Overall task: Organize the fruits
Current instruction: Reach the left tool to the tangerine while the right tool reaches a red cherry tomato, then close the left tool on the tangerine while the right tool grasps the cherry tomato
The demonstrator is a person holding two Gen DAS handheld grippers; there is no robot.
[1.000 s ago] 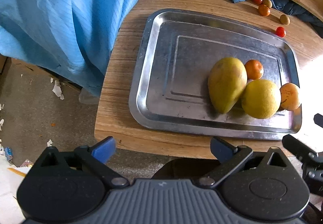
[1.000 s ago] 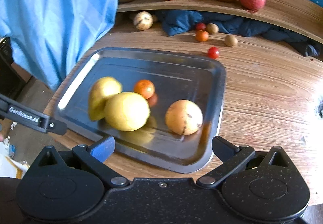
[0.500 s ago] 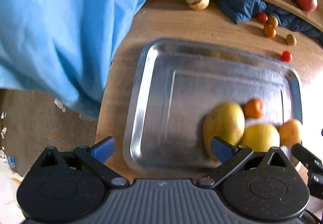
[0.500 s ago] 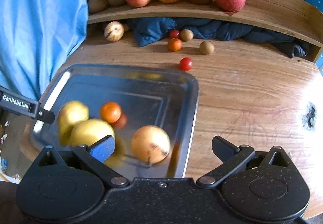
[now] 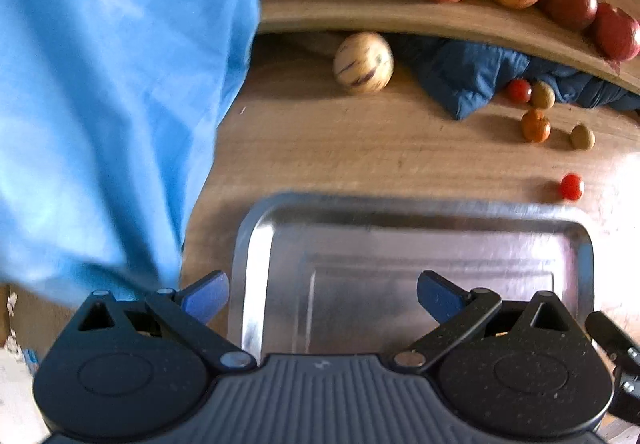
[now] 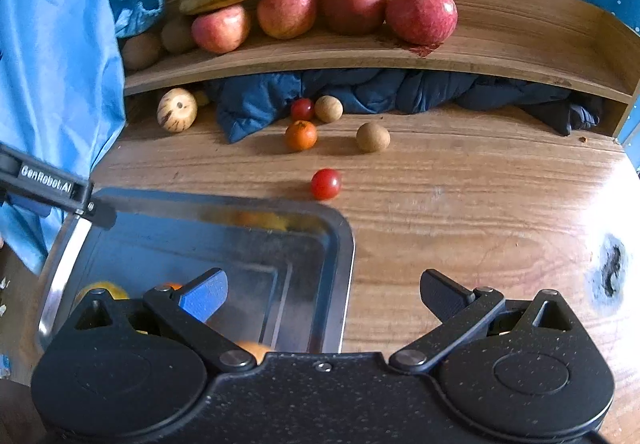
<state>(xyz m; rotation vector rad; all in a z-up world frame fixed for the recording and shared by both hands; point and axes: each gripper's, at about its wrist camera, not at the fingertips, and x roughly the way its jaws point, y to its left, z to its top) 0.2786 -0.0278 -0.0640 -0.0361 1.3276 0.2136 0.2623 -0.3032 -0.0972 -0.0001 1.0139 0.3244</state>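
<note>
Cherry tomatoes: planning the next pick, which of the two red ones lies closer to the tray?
The lone cherry tomato just beyond the tray rim; the other tomato sits farther back against the dark blue cloth.

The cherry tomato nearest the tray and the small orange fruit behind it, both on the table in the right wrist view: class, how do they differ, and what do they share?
The cherry tomato is glossy red; the small orange fruit is matt orange. The tomato looks smaller. The tomato lies alone close to the tray; the orange fruit lies farther back, by the dark blue cloth. Both are round, loose on the wooden table, and outside the tray.
</note>
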